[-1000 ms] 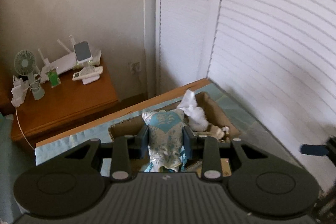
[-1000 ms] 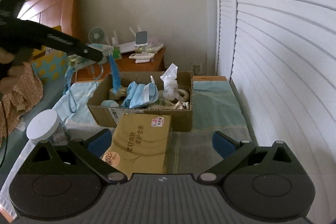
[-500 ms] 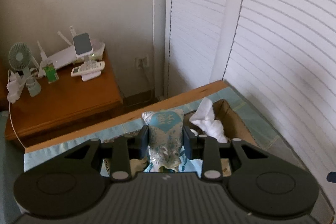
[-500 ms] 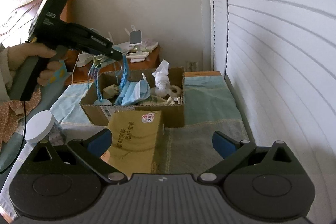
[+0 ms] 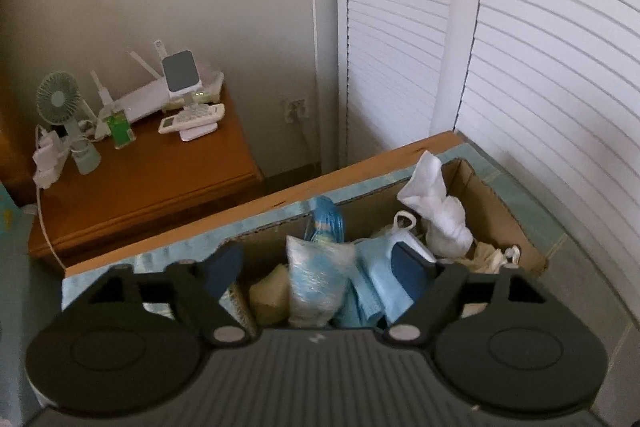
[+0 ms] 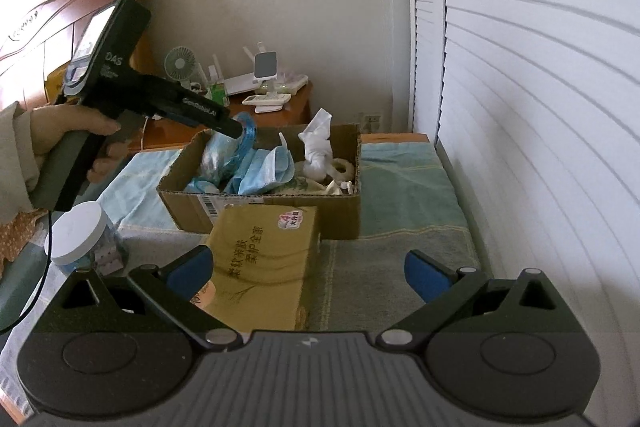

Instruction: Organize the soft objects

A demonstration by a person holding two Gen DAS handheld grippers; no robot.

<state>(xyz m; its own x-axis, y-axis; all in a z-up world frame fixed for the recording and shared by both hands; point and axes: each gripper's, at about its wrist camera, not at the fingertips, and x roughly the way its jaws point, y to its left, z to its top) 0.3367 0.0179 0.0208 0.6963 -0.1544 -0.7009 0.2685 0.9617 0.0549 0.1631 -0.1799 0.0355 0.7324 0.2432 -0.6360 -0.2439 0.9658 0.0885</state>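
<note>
Left wrist view: the left hand-held gripper (image 5: 318, 267) has just been opening; its jaws stand wide, the patterned pouch (image 5: 318, 279) loose between them, untouched.
Pouch: upright in the cardboard box (image 5: 500, 211), long axis vertical, at the bed's far edge.
Right hand-held gripper (image 6: 308, 269): open, empty, farther off.
Nearer hand: left.

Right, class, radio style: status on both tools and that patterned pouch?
Left tool jaws just opened, over cardboard box. Patterned pouch between pads, untouched, dropping into box. Right tool open, empty. Yellow tissue pack lies before box.
</note>
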